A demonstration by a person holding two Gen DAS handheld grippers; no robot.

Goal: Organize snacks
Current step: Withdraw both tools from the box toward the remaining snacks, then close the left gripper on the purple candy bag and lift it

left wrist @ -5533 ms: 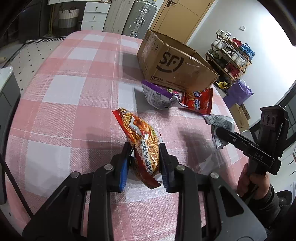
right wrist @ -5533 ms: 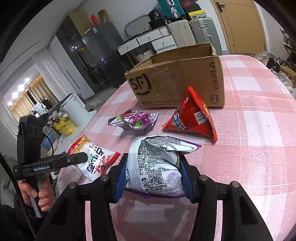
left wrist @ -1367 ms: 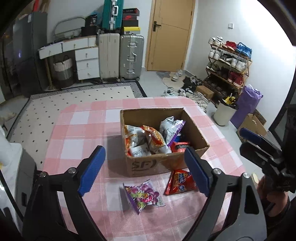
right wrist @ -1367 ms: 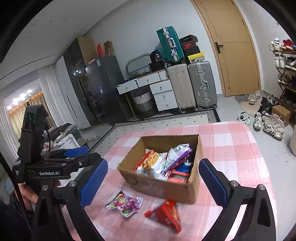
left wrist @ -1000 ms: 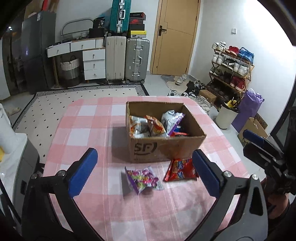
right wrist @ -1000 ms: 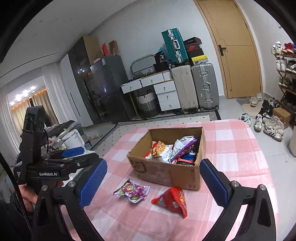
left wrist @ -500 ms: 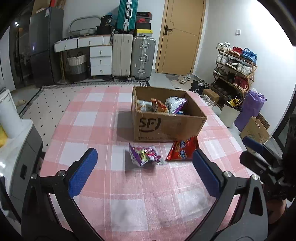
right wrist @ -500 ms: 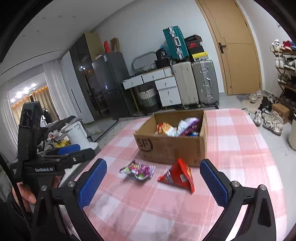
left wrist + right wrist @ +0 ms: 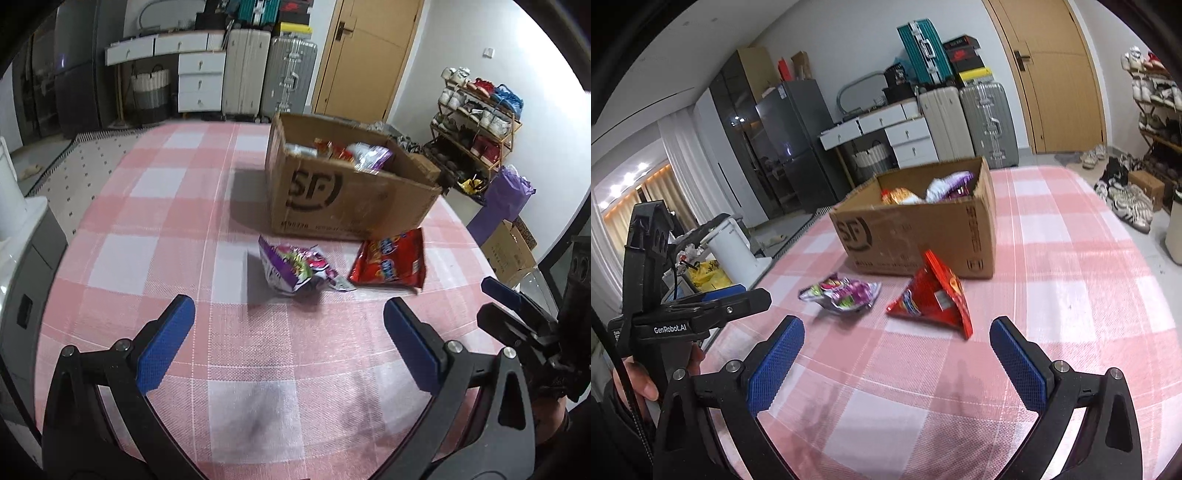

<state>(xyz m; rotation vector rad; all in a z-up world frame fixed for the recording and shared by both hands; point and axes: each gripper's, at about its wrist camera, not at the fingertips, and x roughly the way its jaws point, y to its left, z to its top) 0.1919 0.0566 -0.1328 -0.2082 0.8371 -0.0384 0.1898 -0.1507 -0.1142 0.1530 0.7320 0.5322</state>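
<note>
Purple snack packet point(image 9: 295, 267): crumpled foil, lying flat on the pink-and-white checked tablecloth point(image 9: 162, 236), just in front of the cardboard box point(image 9: 343, 199); not yet gathered, apparently because it is one of the last two loose items; it sits roughly in line with the left gripper point(image 9: 288, 341), which suits it as that claw's next pick.

Red snack packet point(image 9: 389, 262): flat, just beside the purple one on its right, apart from it, its far edge close to the foot of the box; in the right wrist view it reads as a puffed, tent-like shape point(image 9: 932, 295), lying ahead of the right gripper point(image 9: 897, 360); likely that claw's target.

Cardboard box, printed SF: open top, standing upright near the middle of the table; serves as the collecting place; several packets already rest inside point(image 9: 347, 151), orange, white and purple tops showing above the rim; judged from this, the task is mostly done, two packets remaining.

Left gripper: blue-padded jaws spread wide, nothing between them; held low over the cloth, well short of the packets; the wide spread suits closing across a bulky, slippery bag.

Right gripper: jaws likewise spread wide and empty; hovers near the table's near edge, aimed toward the box.

Surroundings: suitcases point(image 9: 964, 122), drawer unit point(image 9: 201, 83), wooden door point(image 9: 364, 55), shoe rack point(image 9: 476, 118); none involved.

Handling note: foil may slide or crumple under the pads.
</note>
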